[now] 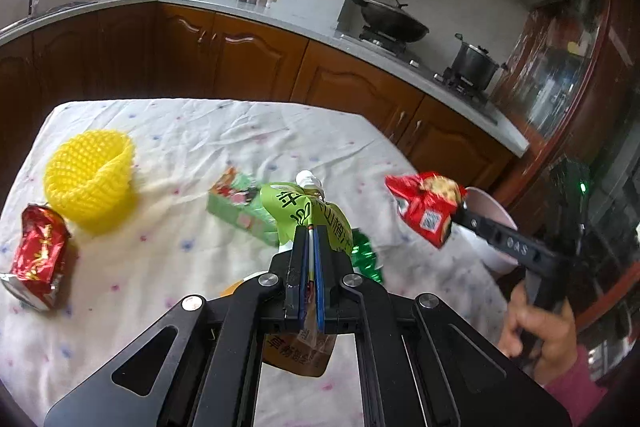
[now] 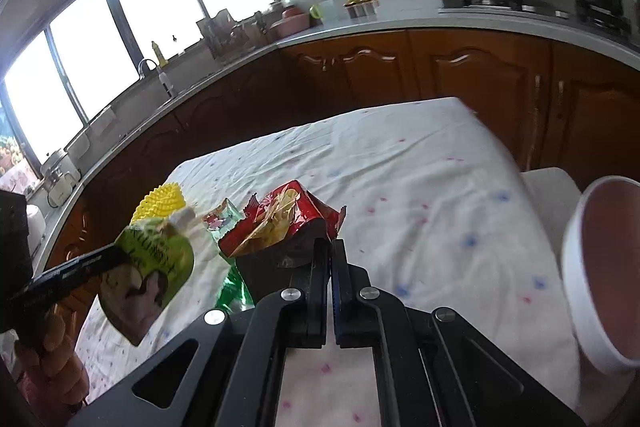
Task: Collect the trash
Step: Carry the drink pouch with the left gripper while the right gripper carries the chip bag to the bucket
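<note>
Right gripper [image 2: 330,247] clamped on red snack bag [image 2: 280,223], left gripper [image 1: 310,239] on green pouch [image 1: 304,215]; swing right over bin [image 2: 592,267], then release.

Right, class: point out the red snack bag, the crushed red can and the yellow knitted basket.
red snack bag [image 1: 424,211], left wrist view, on its printed front.
crushed red can [image 1: 38,253], left wrist view, on its dented side.
yellow knitted basket [image 1: 90,179], left wrist view, on its outer wall.

The cloth-covered table [image 1: 224,131] carries a yellow basket [image 1: 90,177], crushed can [image 1: 38,251] and green carton [image 1: 240,207].
</note>
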The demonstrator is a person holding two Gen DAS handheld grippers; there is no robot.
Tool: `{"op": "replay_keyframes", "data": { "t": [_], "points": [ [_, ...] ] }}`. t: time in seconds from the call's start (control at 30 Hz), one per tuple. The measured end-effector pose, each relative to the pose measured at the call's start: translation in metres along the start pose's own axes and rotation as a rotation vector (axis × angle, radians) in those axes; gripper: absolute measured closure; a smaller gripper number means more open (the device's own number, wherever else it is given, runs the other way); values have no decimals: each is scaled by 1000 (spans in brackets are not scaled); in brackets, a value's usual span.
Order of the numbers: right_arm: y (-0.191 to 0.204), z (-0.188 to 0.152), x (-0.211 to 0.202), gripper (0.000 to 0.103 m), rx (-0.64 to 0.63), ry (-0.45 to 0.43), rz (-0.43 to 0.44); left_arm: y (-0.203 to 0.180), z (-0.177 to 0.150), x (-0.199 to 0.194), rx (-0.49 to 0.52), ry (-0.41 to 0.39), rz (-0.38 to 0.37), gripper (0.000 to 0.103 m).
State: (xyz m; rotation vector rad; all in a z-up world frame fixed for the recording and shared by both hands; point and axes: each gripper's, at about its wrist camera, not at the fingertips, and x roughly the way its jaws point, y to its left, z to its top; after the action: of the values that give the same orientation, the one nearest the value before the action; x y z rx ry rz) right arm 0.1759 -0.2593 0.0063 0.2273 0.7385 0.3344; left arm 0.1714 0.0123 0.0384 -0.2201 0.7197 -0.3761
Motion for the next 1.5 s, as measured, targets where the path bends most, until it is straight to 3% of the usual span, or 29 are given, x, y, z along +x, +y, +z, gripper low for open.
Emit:
{"op": "replay_keyframes", "data": {
  "t": [0.83, 1.5],
  "points": [
    [-90, -34, -111, 101, 144, -120, -148, -120, 7, 37, 97, 29, -160, 101],
    [-157, -41, -158, 101, 229, -178, -261, -219, 18, 76, 212, 70, -266, 101]
  ]
}}
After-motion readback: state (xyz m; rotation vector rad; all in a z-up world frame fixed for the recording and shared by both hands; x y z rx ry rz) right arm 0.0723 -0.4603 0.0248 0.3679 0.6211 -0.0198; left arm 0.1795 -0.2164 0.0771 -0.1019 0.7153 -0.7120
